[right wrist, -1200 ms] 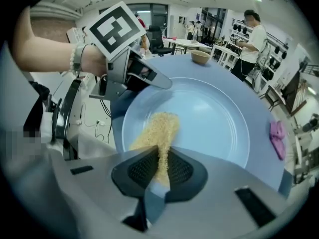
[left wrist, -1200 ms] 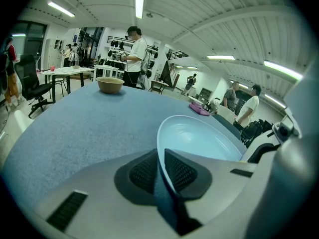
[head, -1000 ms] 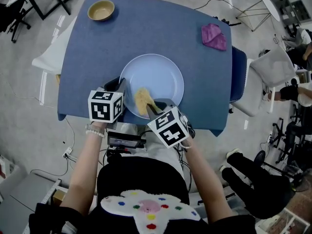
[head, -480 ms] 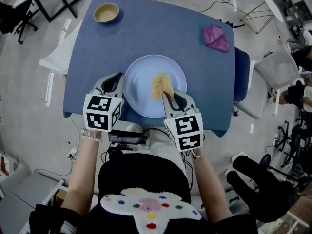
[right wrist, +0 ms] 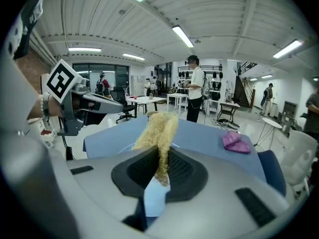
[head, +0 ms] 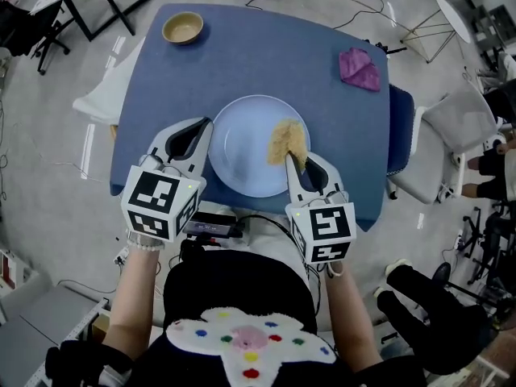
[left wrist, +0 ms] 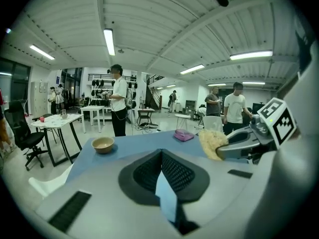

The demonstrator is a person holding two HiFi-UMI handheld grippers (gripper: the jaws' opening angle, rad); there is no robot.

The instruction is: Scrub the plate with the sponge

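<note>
A pale blue plate point(head: 246, 147) lies on the blue table point(head: 266, 47) near its front edge. My right gripper point(head: 292, 161) is shut on a yellow sponge point(head: 287, 141), which rests on the right part of the plate. In the right gripper view the sponge point(right wrist: 158, 133) sticks up from between the closed jaws. My left gripper point(head: 205, 125) lies along the plate's left rim, its jaws closed with a pale blue sliver of the plate between them point(left wrist: 161, 153). The left gripper view also shows the sponge point(left wrist: 212, 142) at the right.
A tan bowl point(head: 182, 27) stands at the table's far left corner and a purple cloth point(head: 359, 67) lies at the far right. White chairs point(head: 101, 95) flank the table. Several people stand among tables farther back in the room.
My right gripper has carried the sponge from the plate's near left part across to its right part. My left gripper's jaws have closed at the plate's left rim.
</note>
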